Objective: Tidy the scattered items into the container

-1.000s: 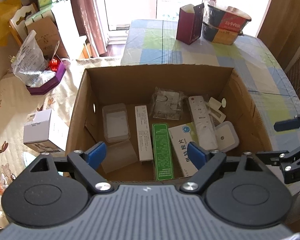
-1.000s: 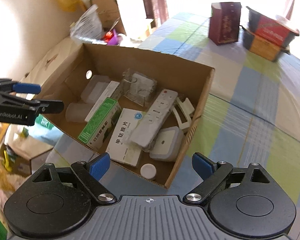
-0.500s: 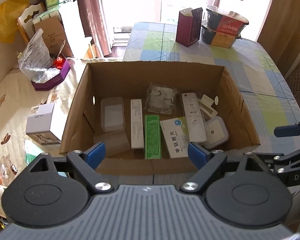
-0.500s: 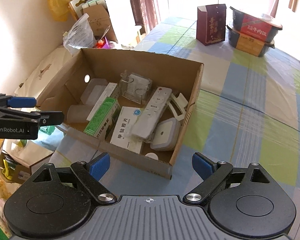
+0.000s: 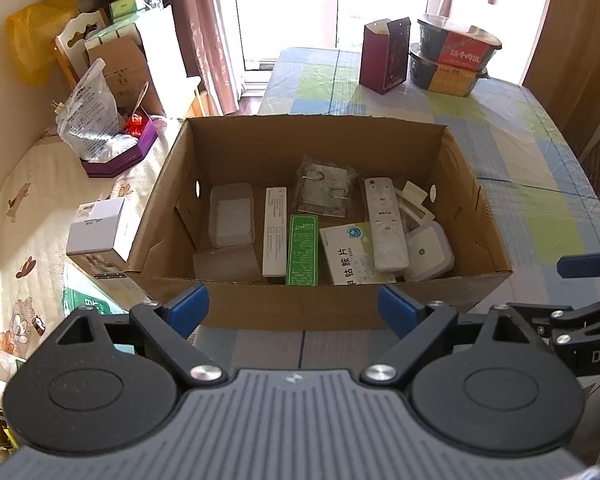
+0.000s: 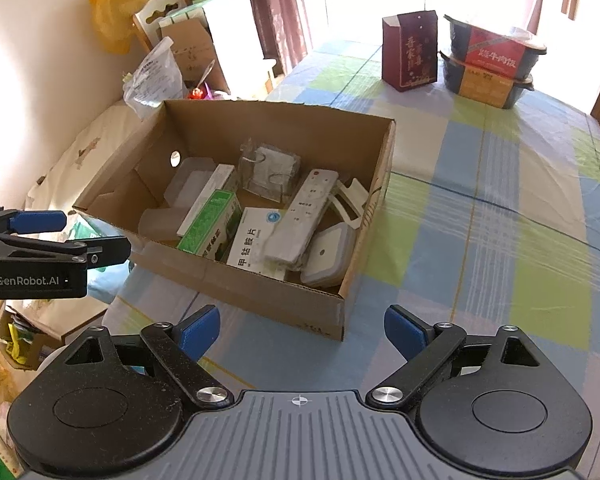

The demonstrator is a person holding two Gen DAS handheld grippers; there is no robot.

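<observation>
one cardboard box point(image 5: 312, 312), one white remote point(image 5: 385, 229), three medicine cartons point(image 5: 302, 249), two stacked noodle bowls point(image 5: 454, 58)

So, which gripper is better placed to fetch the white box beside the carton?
Left, probably. The white box lies outside the carton's left wall, on the left gripper's side. The right gripper, also open, faces the carton's right corner, farther away.

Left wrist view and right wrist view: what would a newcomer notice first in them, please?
The open cardboard box in the middle of the checked tablecloth, already holding a white remote, a green carton and other small packs. Both the left gripper and the right gripper hover open and empty before it.
</observation>
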